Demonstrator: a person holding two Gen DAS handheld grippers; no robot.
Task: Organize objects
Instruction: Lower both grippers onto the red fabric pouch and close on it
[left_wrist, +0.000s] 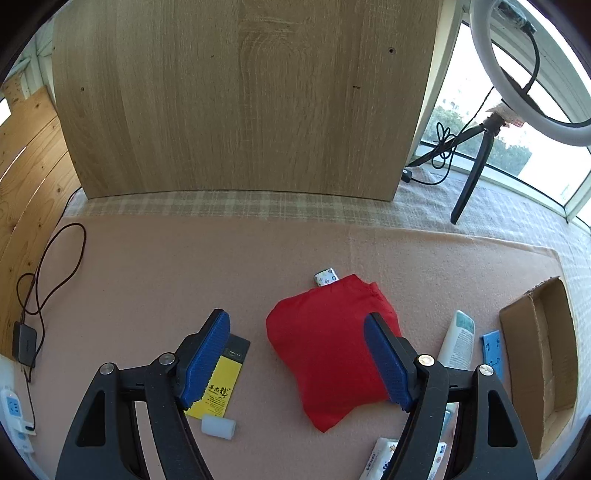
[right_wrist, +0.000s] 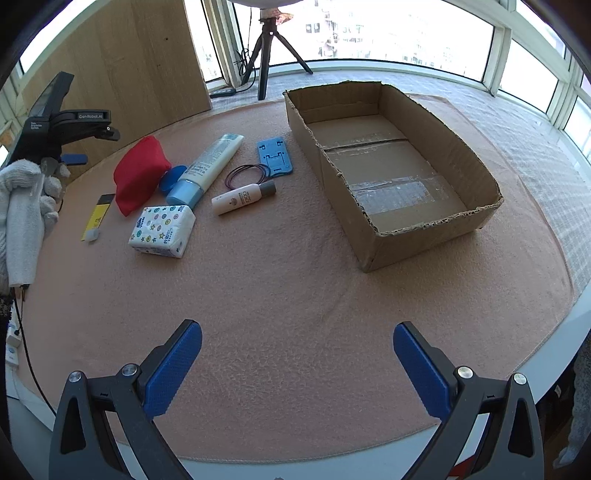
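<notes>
"GenRobot.AI" stands on the left hand-held gripper (right_wrist: 74, 159); other labels are unreadable.

Tube (right_wrist: 210, 162) lies between pouch (right_wrist: 138, 173) and box (right_wrist: 391, 170).

Left wrist view sits close over the red pouch (left_wrist: 332, 347); right views it from afar.

Daylight is streaming through wide white-framed windows (right_wrist: 369, 33) onto a round worktop covered in pink felt cloth (right_wrist: 277, 280) — a pale oak-grain wooden panel (left_wrist: 240, 99) is standing behind it.
</notes>
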